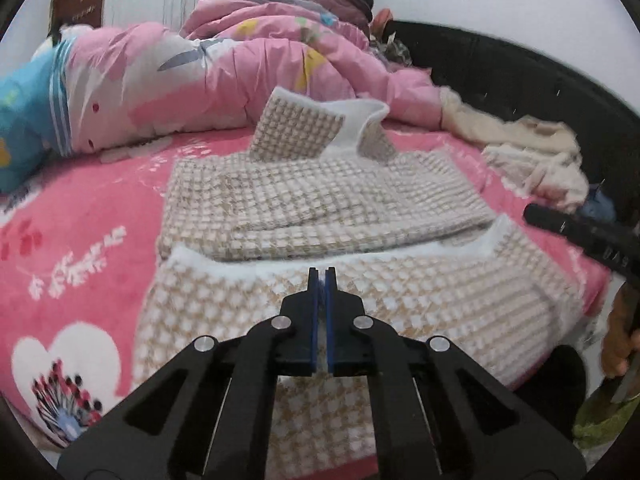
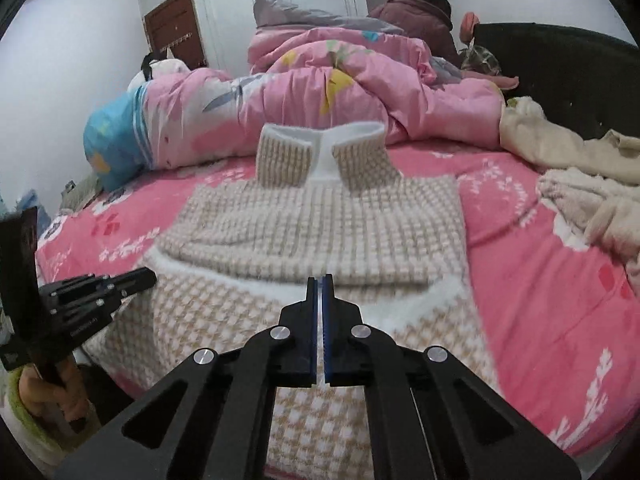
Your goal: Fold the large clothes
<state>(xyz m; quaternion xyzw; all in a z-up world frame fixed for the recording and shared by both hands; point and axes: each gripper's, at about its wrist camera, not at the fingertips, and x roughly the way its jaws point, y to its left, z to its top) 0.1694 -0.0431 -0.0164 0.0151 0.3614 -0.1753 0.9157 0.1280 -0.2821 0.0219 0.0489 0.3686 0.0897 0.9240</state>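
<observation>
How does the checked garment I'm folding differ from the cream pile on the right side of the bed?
The checked garment lies spread flat, sleeves folded in, collar standing up; the cream pile is crumpled in a loose heap. The checked garment has a beige-and-white woven pattern with white lining; the cream pile is plain. The checked garment sits mid-bed, hem over the near edge; the cream pile lies by the dark headboard. Both rest on the pink sheet.

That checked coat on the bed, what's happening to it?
A person is folding the beige checked coat on the pink bed, with a gripper in each hand. The sleeves are already folded in. The left gripper and the right gripper are both shut, and a sliver of white lining shows between each pair of jaws, so they seem to pinch the coat's near hem. A pink quilt is heaped behind.
</observation>
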